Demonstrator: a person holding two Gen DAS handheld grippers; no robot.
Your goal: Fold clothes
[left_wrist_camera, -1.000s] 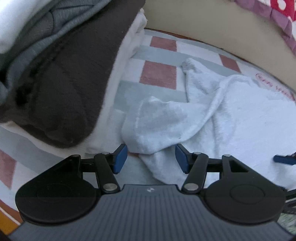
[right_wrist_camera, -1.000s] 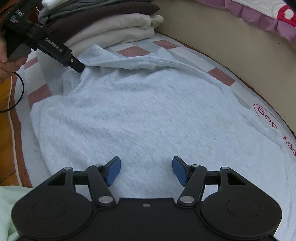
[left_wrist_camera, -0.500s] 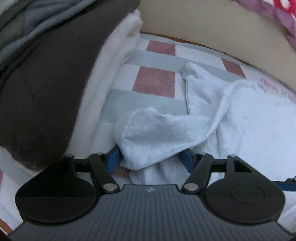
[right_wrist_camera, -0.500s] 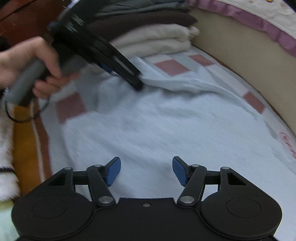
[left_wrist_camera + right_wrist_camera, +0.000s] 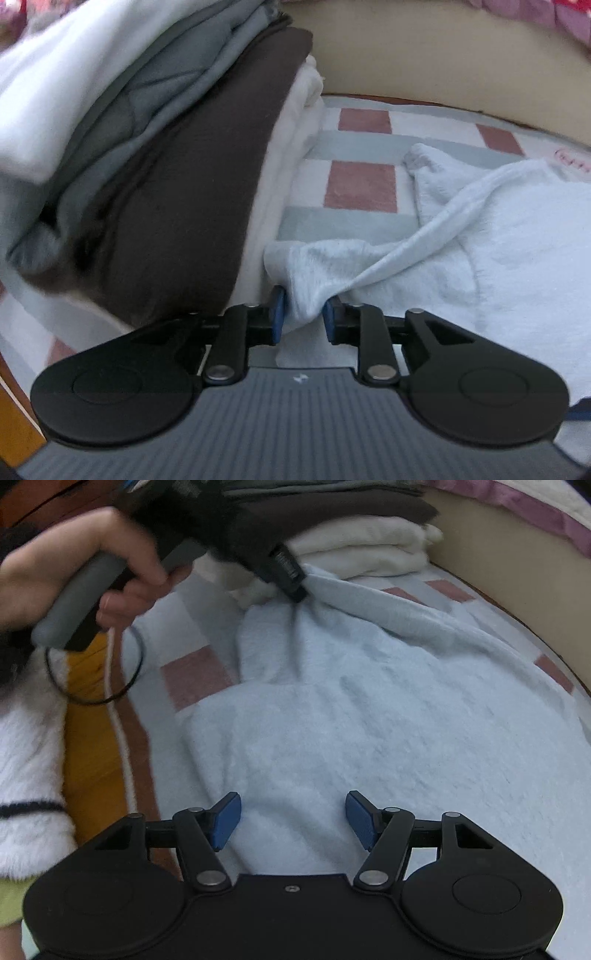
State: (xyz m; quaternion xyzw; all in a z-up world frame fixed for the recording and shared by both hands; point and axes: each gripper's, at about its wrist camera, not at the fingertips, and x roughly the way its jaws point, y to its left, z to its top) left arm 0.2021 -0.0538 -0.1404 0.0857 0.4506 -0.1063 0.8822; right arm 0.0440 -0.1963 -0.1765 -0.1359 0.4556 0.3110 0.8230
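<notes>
Fabric from the pale blue garment [image 5: 517,236] sat bunched between the left hand-held gripper [image 5: 303,314] pads, which a second earlier had stood wide and empty just short of that sleeve; the jaws were easing apart slightly yet the pads still pinched the cloth. Just left of it rose the stack of folded clothes [image 5: 166,166]. The right hand-held gripper [image 5: 293,821] hung apart and empty over the garment's body, which lay spread ahead of it on the checked blanket [image 5: 195,675]. With one sleeve caught, folding could probably begin.
</notes>
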